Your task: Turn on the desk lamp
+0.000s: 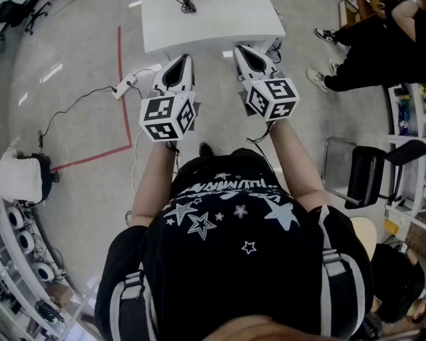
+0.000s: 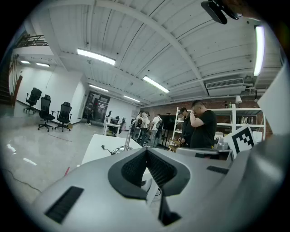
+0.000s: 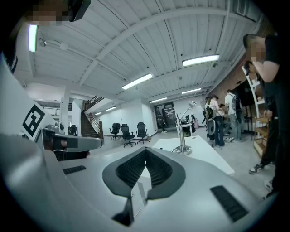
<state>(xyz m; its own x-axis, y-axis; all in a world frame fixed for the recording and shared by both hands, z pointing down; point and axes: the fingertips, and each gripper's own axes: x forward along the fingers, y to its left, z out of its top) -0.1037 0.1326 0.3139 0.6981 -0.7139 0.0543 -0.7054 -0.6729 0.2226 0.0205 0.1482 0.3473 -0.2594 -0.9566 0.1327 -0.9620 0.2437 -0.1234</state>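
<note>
The desk lamp (image 3: 184, 131) is a thin silver gooseneck lamp. It stands on a white table (image 3: 206, 158) ahead of me, and its lamp head looks unlit. In the left gripper view the lamp (image 2: 128, 137) shows just over the jaws, on the same white table (image 2: 100, 147). From the head view only the lamp's base (image 1: 188, 6) shows, at the table's (image 1: 210, 26) far edge. My left gripper (image 1: 184, 58) and right gripper (image 1: 240, 49) are held side by side short of the table's near edge. Both are shut and hold nothing.
A power strip (image 1: 124, 86) with its cable lies on the floor beside a red tape line (image 1: 124, 100). A black chair (image 1: 369, 174) stands at the right, and a seated person's legs (image 1: 353, 46) are at the upper right. Several people (image 2: 201, 127) stand beyond the table.
</note>
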